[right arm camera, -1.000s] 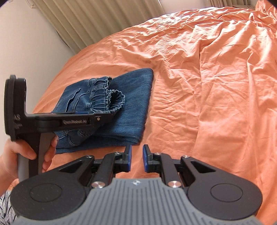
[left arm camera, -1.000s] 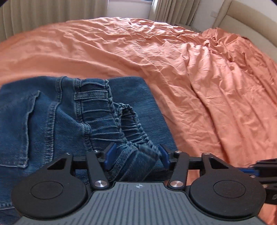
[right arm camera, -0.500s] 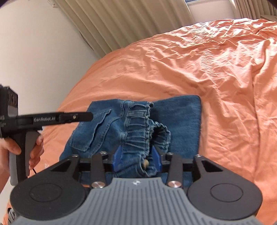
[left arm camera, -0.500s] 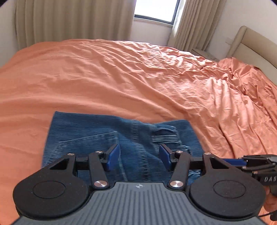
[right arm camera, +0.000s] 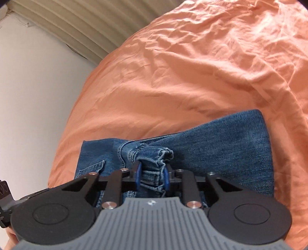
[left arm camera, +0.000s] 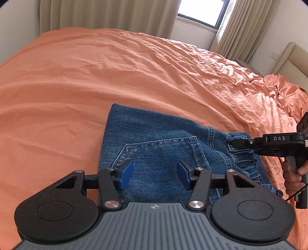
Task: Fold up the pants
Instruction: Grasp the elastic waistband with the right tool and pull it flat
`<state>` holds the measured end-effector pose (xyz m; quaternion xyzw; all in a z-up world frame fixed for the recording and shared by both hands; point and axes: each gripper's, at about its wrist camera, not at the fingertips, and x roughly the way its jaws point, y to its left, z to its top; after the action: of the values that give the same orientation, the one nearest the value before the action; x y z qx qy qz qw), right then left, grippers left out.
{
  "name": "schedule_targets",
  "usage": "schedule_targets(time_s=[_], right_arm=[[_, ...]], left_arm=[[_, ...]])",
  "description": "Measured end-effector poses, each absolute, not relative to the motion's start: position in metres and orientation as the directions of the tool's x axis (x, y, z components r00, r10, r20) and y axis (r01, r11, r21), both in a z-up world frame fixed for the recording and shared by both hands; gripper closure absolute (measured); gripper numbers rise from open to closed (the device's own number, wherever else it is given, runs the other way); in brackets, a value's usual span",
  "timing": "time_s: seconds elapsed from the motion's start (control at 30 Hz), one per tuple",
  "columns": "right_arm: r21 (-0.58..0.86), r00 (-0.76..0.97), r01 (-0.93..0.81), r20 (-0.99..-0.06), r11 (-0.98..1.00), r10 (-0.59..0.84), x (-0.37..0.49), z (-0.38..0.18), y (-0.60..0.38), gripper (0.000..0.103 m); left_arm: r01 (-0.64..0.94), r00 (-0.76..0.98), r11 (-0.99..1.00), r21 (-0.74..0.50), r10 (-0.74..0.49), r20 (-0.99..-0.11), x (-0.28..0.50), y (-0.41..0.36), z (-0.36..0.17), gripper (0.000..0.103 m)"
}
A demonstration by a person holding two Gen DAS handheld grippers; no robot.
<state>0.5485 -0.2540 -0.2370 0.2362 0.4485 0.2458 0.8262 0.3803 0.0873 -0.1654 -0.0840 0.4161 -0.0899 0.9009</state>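
Blue denim pants lie folded on the orange bed sheet, back pocket up. My left gripper hovers open just over the pocket area; nothing is pinched between its blue pads. At the right of that view my right gripper reaches onto the gathered waistband. In the right wrist view the right gripper has its jaws closing, and the bunched waistband of the pants sits squeezed between the pads.
The wrinkled sheet spreads far beyond the pants. Curtains and a window stand behind the bed, with a beige headboard at the right. A white wall runs along the bed's left edge. A hand grips the right tool's handle.
The left gripper has let go of the waistband and slid sideways over the back pocket. The right gripper came in, opened around the waistband and closed on it.
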Motion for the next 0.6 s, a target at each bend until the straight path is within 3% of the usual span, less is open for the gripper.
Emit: schedule_targets(time_s=[0.1,0.23,0.43,0.6], right_arm=[[0.603,0.513,-0.275,-0.567,0.749,0.645,0.523,-0.191,-0.254,0.093],[0.696,0.526,-0.259,-0.48,0.67,0.702,0.488,-0.148,-0.273,0.094],[0.677,0.517,-0.071,-0.603,0.733,0.607,0.486,-0.203,-0.3,0.094],[0.638,0.511,-0.032,-0.651,0.769,0.562,0.492,-0.24,-0.299,0.089]], left_arm=[[0.096,0.654,0.962,-0.257,-0.255,-0.712,0.375,0.091,-0.161,0.047],[0.123,0.678,0.946,-0.299,-0.3,-0.671,0.365,0.094,-0.147,0.047],[0.113,0.661,0.965,-0.237,-0.251,-0.708,0.368,0.084,-0.152,0.049],[0.074,0.632,0.973,-0.217,-0.214,-0.744,0.374,0.086,-0.167,0.05]])
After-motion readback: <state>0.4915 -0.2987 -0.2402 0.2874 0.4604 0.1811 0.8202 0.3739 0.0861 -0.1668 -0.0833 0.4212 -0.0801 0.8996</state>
